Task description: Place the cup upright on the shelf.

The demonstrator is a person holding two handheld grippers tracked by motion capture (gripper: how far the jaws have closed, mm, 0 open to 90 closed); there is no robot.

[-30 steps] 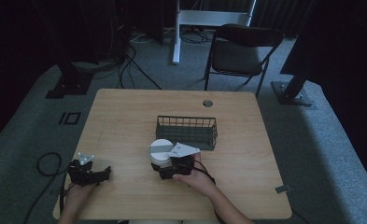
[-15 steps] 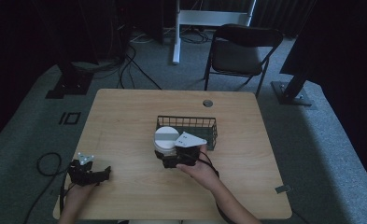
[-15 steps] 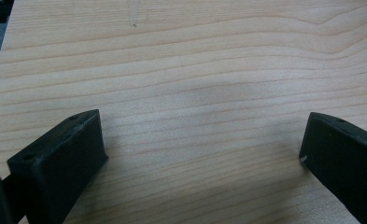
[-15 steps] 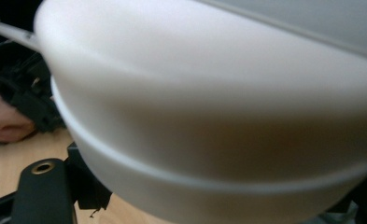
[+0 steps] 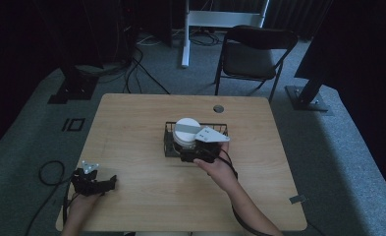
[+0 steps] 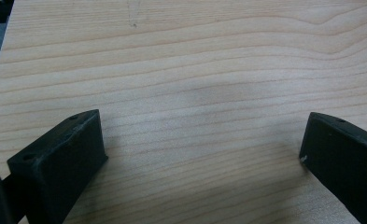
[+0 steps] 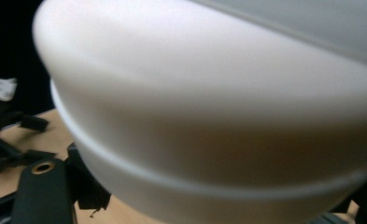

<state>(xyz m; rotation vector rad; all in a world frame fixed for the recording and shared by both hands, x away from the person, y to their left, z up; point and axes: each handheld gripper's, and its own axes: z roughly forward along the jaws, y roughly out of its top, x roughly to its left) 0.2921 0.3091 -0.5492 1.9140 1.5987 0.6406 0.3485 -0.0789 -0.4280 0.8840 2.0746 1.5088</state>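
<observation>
- Left gripper, a black two-jaw tool with a small grey three-cornered plate on top, sits at the lower left of the high view on the pale wooden table, held by the person's left hand.
- Its own view shows the two black jaws standing wide apart over bare wood grain, with nothing between them; it looks idle.
- Moving right, toward the middle of the high view, the black wire basket stands on the table just below a small round hole in the tabletop.
- Over the left part of that basket is the white round container with a grey band across its top; whether it already rests on the basket floor or hangs just above it cannot be told.
- Right gripper, black with a larger grey plate, is at the basket's near edge, held by the person's right hand; it looks to be clamped on the container.
- In the right gripper view the container's smooth white wall sits right against the camera, with one black jaw at the lower left.
- Judged from this, the carry to the basket is nearly done; what seems left is setting the container down, letting go and drawing the gripper clear.
</observation>
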